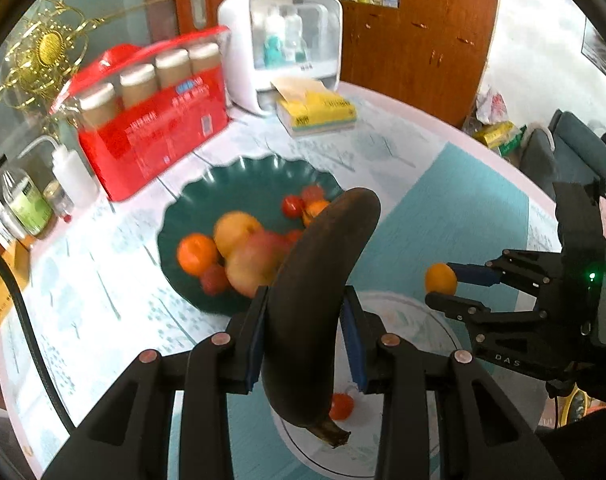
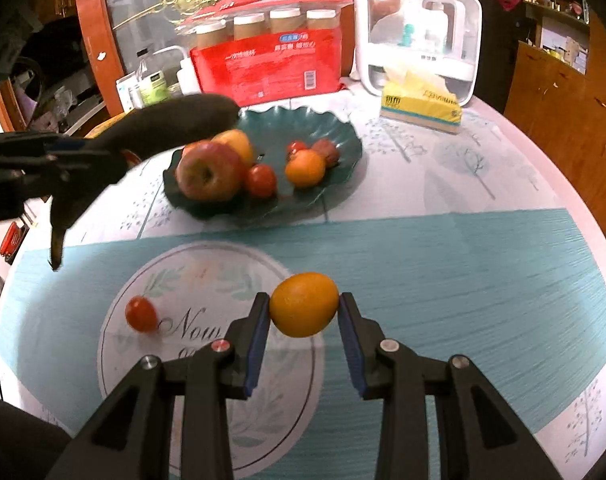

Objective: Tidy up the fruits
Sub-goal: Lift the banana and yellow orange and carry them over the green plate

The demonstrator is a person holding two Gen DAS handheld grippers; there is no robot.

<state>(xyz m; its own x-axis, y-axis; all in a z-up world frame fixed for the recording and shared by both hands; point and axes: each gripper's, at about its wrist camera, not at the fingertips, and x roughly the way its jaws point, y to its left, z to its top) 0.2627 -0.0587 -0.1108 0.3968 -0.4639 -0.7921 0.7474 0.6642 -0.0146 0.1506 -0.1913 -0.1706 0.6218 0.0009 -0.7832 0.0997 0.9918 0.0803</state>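
Blackened and overripe, one banana [image 1: 319, 312] is pinched between the jaws of the left gripper [image 1: 306, 322], held in the air with its stem end pointing down toward the table and its far end reaching over the near rim of the green dish [image 2: 345, 144]. The right gripper [image 2: 304, 306] clamps one small orange [image 2: 304, 305] between its blue pads, just above the table.

Counting the fruit in the dish from the right wrist view: two apples — a red one [image 2: 209, 172] in front, a yellower one [image 2: 239, 142] behind — one orange [image 2: 305, 168], two small tomatoes [image 2: 261, 180] and a reddish fruit [image 2: 327, 151] at the back. A second orange [image 1: 197, 253] shows only in the left view. One more tomato [image 2: 141, 314] lies loose on the table, on the round printed emblem.

A teal-and-white tablecloth [image 2: 463, 256] with tree prints covers the round table. At the far edge stand a red pack [image 2: 269, 62] of four capped jars, one white appliance [image 2: 421, 26], one yellow tissue box [image 2: 421, 106] and several bottles. Wooden cabinets [image 2: 563, 92] stand behind, to the right.
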